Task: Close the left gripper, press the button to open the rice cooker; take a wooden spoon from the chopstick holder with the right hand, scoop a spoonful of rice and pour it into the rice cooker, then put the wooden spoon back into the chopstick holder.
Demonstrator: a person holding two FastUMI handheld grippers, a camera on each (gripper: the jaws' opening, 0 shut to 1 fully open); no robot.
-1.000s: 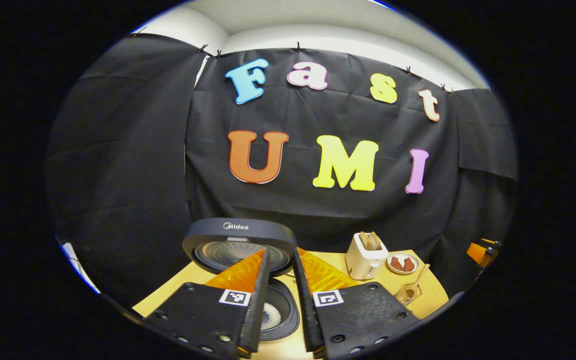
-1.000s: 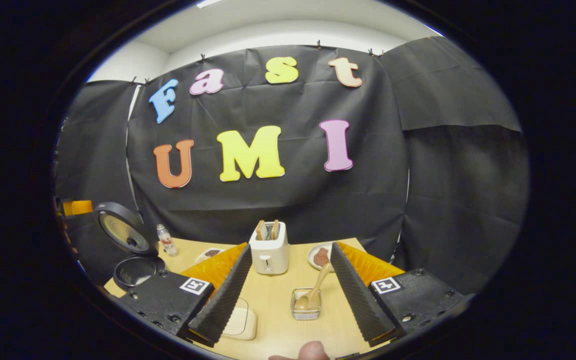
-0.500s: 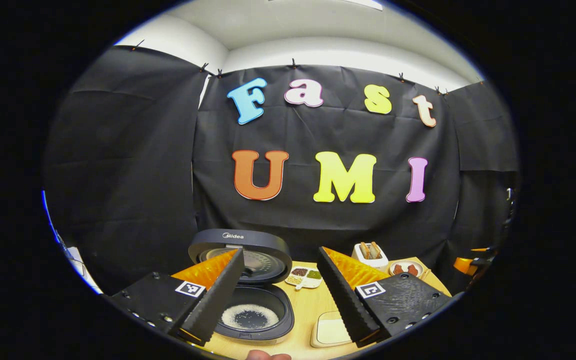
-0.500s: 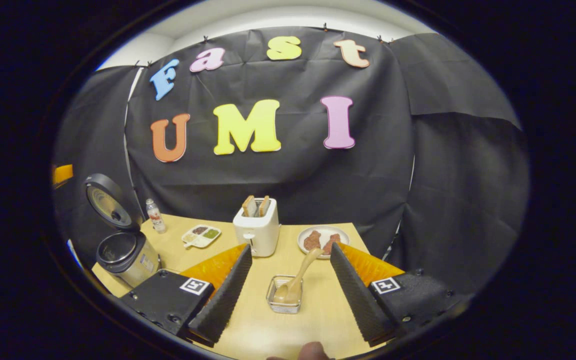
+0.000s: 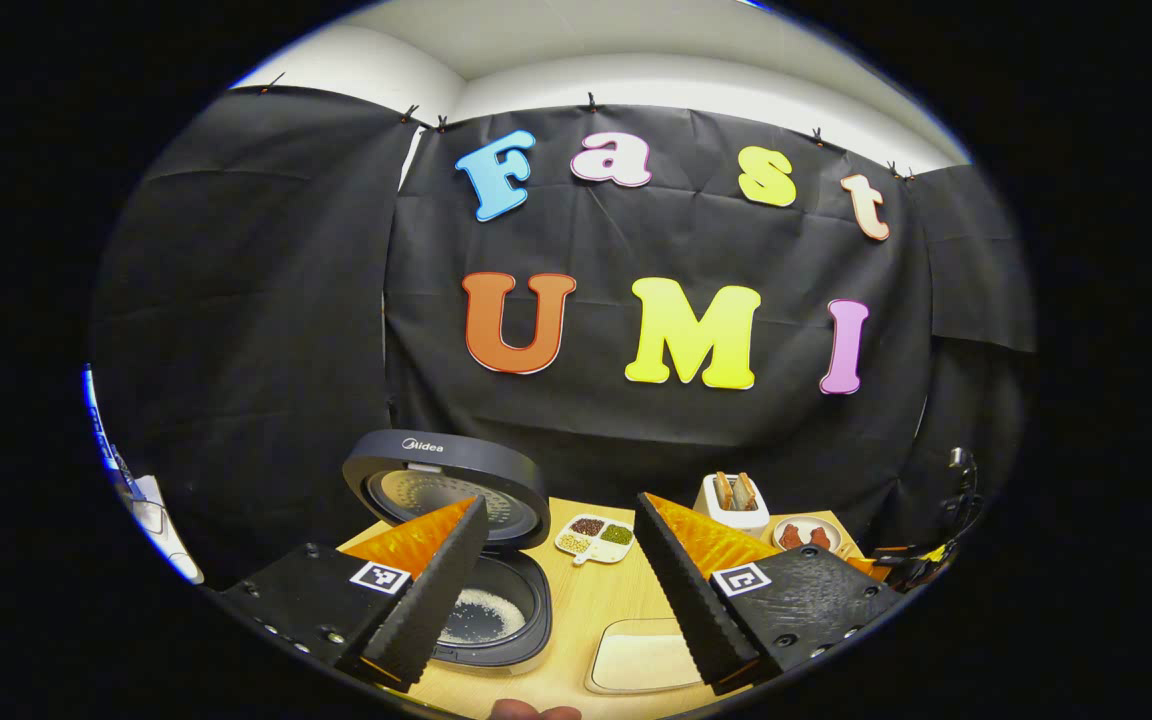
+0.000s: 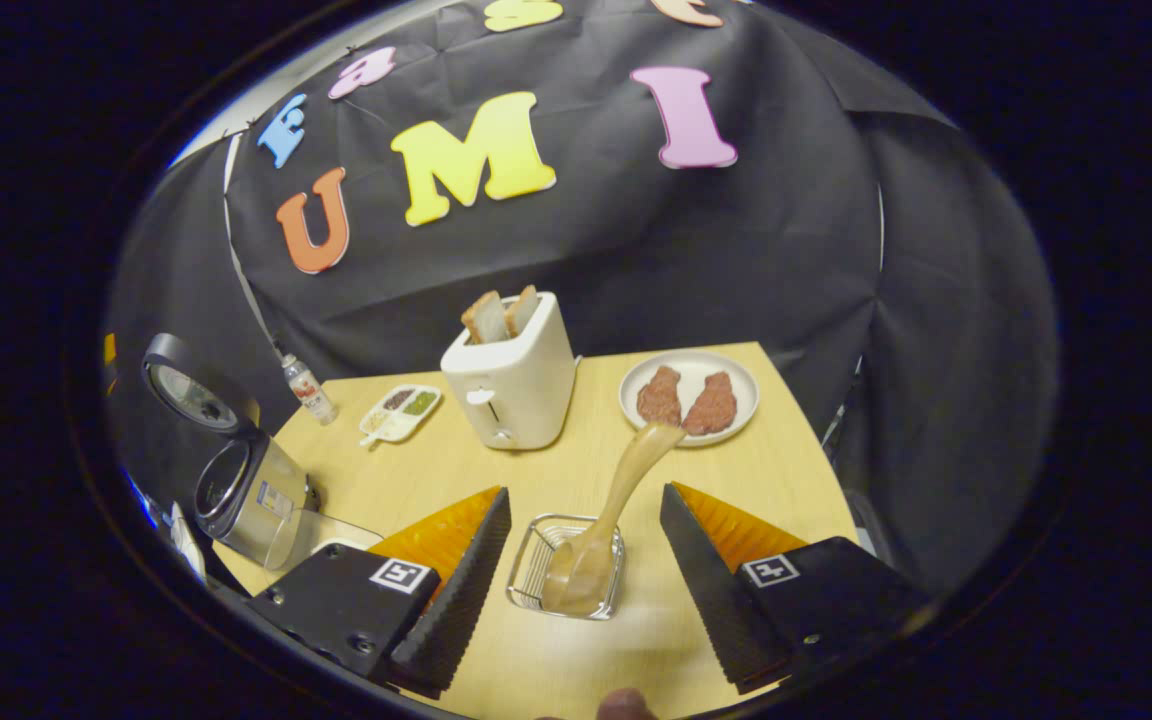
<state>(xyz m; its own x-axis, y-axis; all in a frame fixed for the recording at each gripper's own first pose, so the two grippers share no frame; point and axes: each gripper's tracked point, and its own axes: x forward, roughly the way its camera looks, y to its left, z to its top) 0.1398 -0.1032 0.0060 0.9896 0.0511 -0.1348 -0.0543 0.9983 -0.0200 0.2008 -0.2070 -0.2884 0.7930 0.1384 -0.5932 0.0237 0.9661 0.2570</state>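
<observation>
One wooden table point(image 6: 766, 470) carries one rice cooker point(image 5: 476, 560), lid up, white grains in its pot, left of the toaster point(image 6: 514, 375), which holds two slices. One pale wooden spoon point(image 6: 606, 520) stands bowl-down in the wire chopstick holder point(image 6: 536, 570) before the toaster, handle leaning toward the plate point(image 6: 736, 375). Left gripper point(image 5: 556, 630) and right gripper point(image 6: 576, 640) both gape, holding nothing

Left gripper point(image 5: 556, 585): fingers spread wide, nothing between them, tips toward 12 o'clock, held level
Right gripper point(image 6: 584, 575): fingers spread wide, gripping nothing, tilted down
Fingertip point(image 5: 534, 711): pokes in at 6 o'clock of left gripper view
Fingertip point(image 6: 626, 705): same at 6 o'clock of right gripper view
</observation>
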